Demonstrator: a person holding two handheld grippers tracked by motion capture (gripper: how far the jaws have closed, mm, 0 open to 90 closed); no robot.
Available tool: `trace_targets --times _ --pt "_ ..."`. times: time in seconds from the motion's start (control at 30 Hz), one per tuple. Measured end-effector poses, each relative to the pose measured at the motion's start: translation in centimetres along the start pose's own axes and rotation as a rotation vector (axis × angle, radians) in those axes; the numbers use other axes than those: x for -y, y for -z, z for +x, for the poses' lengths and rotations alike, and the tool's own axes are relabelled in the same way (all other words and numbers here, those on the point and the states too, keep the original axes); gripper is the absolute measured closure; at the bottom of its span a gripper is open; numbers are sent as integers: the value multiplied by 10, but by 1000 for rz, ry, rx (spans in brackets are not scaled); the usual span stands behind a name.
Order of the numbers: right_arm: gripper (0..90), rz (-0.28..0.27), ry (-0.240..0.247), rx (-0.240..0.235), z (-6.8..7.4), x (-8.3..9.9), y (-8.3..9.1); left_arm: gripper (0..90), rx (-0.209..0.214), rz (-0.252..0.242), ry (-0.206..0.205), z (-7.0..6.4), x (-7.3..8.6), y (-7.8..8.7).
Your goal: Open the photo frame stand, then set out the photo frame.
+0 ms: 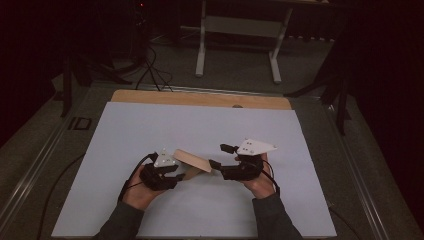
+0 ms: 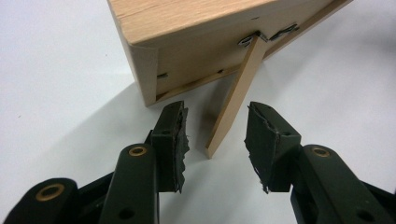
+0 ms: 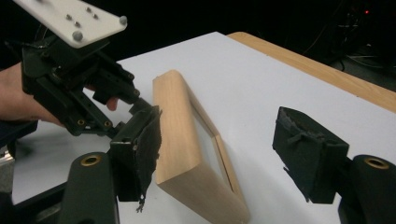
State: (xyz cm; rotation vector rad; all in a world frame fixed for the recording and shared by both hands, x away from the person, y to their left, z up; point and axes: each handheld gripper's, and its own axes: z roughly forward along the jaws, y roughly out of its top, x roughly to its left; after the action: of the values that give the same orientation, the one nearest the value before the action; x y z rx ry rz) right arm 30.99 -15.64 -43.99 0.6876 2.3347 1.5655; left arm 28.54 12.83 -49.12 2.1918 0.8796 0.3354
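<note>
Black padded tongs fill the foreground of both gripper views, so start at the left. Left tongs [image 2: 215, 135] are spread wide, pads bare, with the thin wooden stand leg [image 2: 236, 95] of the picture frame [image 2: 196, 42] running down between them but touching neither pad. That looks like a lining-up for a pinch on the leg, which hangs from a small metal hinge [image 2: 254, 39] on the frame's back; I judge the aim is to swing it or steady it.

Moving across, the frame sits tilted near the middle of the white tabletop [image 1: 150, 125], propped on its lower edge and leg. Over to the right, the right tongs [image 3: 233, 154] are also spread, and the frame's rounded side rail [image 3: 187, 154] lies between them, close against the left pad; whether it touches, I cannot tell. Nothing is gripped.

Around them, the tabletop is bare, with a wooden edge [image 1: 200, 98] showing at the far side. Beyond stand the legs of another table [image 1: 237, 45] and floor cables [image 1: 155, 70], well apart. Only the two tongs crowd each other, working the same small frame from opposite sides.
</note>
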Motion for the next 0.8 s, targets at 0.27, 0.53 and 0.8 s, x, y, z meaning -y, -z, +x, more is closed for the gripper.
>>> trace_targets --times 0.27,0.53,0.8 --pt "338 -25 -18 38 -7 0 7 574 1 -6 -6 -2 -2 1" --pt "391 -35 -31 69 -12 3 10 574 -1 -8 -9 -2 -2 2" --pt "496 -20 -66 108 -21 12 9 578 -4 -18 -6 -2 -3 4"
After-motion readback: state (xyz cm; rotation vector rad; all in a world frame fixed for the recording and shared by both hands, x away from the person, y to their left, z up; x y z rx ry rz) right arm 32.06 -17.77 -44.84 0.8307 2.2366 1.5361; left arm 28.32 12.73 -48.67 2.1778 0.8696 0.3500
